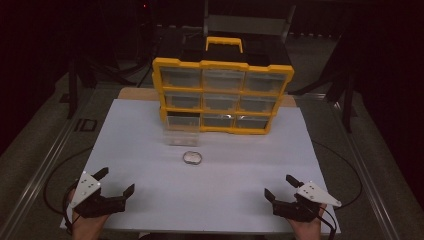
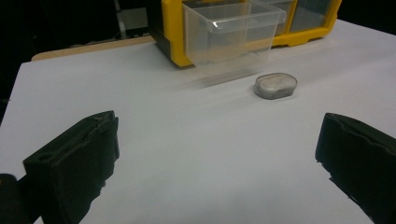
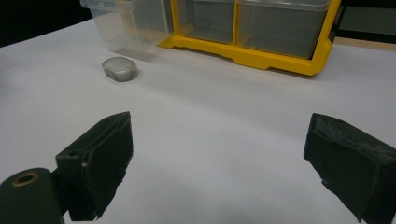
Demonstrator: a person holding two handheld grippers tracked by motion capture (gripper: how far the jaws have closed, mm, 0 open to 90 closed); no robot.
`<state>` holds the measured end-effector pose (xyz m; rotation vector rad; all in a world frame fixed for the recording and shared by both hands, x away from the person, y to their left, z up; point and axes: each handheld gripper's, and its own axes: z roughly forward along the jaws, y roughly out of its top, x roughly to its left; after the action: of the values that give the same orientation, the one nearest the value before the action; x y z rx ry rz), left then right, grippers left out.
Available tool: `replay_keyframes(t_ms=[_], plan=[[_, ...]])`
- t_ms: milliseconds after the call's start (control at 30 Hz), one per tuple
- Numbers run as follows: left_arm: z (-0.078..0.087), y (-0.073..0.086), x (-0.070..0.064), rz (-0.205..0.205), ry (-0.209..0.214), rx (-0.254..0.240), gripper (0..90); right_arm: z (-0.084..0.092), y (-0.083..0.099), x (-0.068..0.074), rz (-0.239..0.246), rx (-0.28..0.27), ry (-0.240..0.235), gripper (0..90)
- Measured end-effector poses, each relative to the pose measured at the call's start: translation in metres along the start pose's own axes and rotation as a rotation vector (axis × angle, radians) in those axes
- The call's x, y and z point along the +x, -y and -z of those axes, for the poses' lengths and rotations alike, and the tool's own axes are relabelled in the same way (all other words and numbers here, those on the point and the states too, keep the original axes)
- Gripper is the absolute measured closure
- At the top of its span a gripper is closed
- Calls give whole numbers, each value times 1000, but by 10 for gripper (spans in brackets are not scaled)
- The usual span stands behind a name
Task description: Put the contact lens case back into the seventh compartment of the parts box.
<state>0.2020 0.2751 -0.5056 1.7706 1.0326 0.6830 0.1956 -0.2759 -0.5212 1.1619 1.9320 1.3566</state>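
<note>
I've got both tongs parked at the near edge of the white table [image 1: 150,125], well short of the yellow organizer [image 1: 222,95]. Left tongs [image 1: 116,183] jaws spread wide, nothing between them, just bare table in the left gripper view. Right tongs [image 1: 280,186] also gaping, empty, same in the right gripper view. Small oval metal tin [image 1: 192,158] lies flat on the table just in front of the organizer, toward its left end, well apart from both tongs. Clear plastic drawer [image 1: 181,131] is pulled out of the organizer's bottom-left slot, sitting between organizer and tin; tin close to the drawer's front but not touching. Drawer looks empty from the left gripper view [image 2: 231,37]. Tin's top is dull grey [image 2: 276,85]. Organizer's other drawers are pushed in.
</note>
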Motion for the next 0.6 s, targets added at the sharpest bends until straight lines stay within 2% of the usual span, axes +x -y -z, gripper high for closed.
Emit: replay_keyframes(t_ms=[367,600], plan=[[-6,4,-1,7,2,12,7,-9,3,6,35,36,-3,82],[-8,5,-1,6,16,15,8,-9,3,5,29,36,-1,82]])
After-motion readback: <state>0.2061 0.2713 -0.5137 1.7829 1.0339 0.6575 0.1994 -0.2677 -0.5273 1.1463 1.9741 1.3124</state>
